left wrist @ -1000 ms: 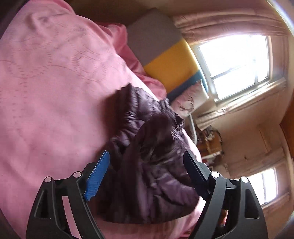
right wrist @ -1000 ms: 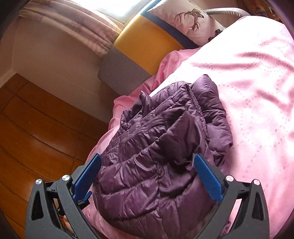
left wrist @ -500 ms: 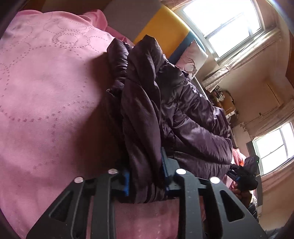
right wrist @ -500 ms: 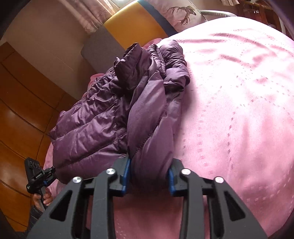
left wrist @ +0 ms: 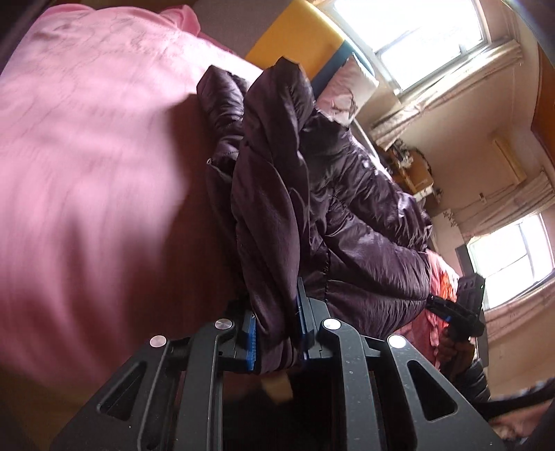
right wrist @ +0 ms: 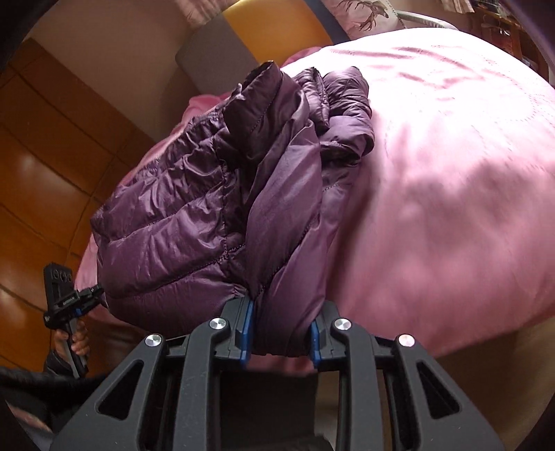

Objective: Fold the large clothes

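Observation:
A dark purple quilted puffer jacket point(left wrist: 347, 222) lies bunched near the edge of a bed with a pink cover point(left wrist: 86, 156). My left gripper point(left wrist: 277, 333) is shut on a thick fold of the jacket's near edge. My right gripper point(right wrist: 281, 329) is shut on another fold of the same jacket point(right wrist: 208, 215). The jacket hangs lifted between the two grippers, its far part resting on the pink bed cover point(right wrist: 451, 173). Each gripper also shows in the other's view: the right one in the left wrist view point(left wrist: 461, 308), the left one in the right wrist view point(right wrist: 66, 301).
A grey, yellow and blue headboard cushion point(right wrist: 274, 31) and a deer-print pillow point(right wrist: 364, 17) stand at the bed's head. Bright windows point(left wrist: 430, 38) are behind. A wooden floor point(right wrist: 41, 173) lies beside the bed. A cluttered shelf point(left wrist: 412, 170) stands by the wall.
Both grippers were open around the jacket a second ago and have since closed on its folds. The jacket has been pulled up and toward me, off the bed surface.

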